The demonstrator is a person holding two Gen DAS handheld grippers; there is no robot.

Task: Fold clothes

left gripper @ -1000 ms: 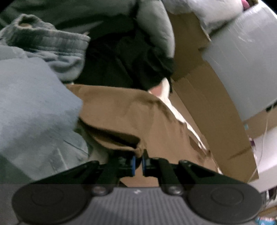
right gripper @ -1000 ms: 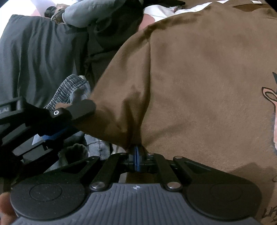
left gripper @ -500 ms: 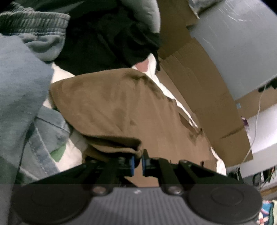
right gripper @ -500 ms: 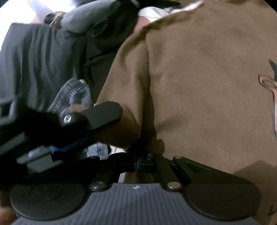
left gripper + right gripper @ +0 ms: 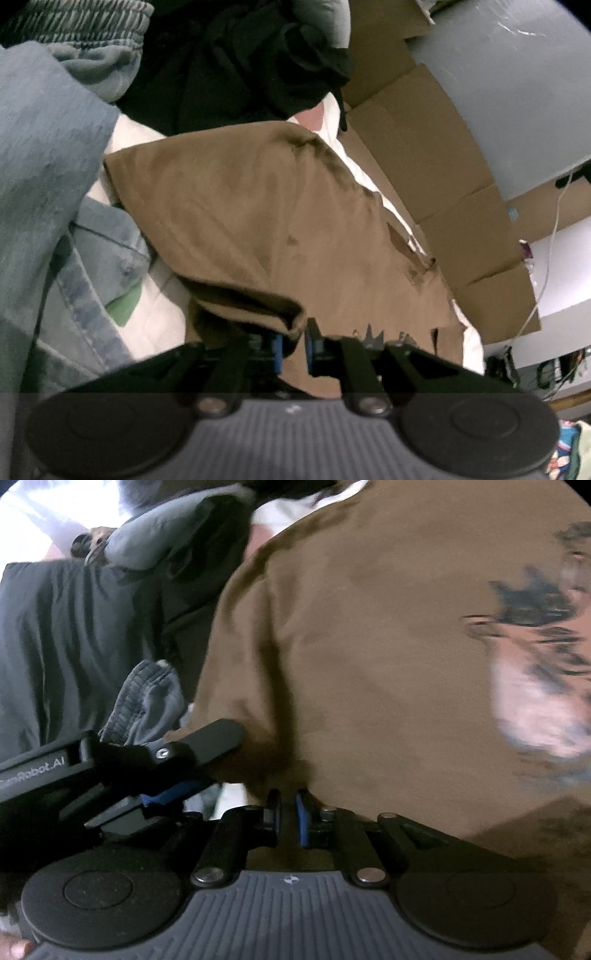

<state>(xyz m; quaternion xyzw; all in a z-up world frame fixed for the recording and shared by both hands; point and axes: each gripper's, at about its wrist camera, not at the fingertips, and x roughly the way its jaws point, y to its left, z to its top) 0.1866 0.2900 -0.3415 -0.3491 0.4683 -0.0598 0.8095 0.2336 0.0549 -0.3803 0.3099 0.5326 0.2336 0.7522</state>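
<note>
Left tool (image 5: 293,347): jaws opening, a narrow gap between the blue pads; the rolled hem of the brown T-shirt (image 5: 258,229) sits between them, seemingly about to slip free.
Right tool (image 5: 288,818): jaws also opening, a small gap; the shirt edge lies just ahead of the pads, and no cloth is clearly pinched.
Brown T-shirt, place: spread on white bedding (image 5: 162,306), one side turned over onto itself, printed front facing up in the right wrist view.
Handling: light, limp cotton by the look of it; it will sag and crease, not slide away. Best taken at a hem or a folded corner, both tools well apart.
Beside it: blue jeans (image 5: 92,266) to the left.
Farther: dark clothes (image 5: 240,62) heaped beyond, cardboard boxes (image 5: 443,192) to the right.
</note>
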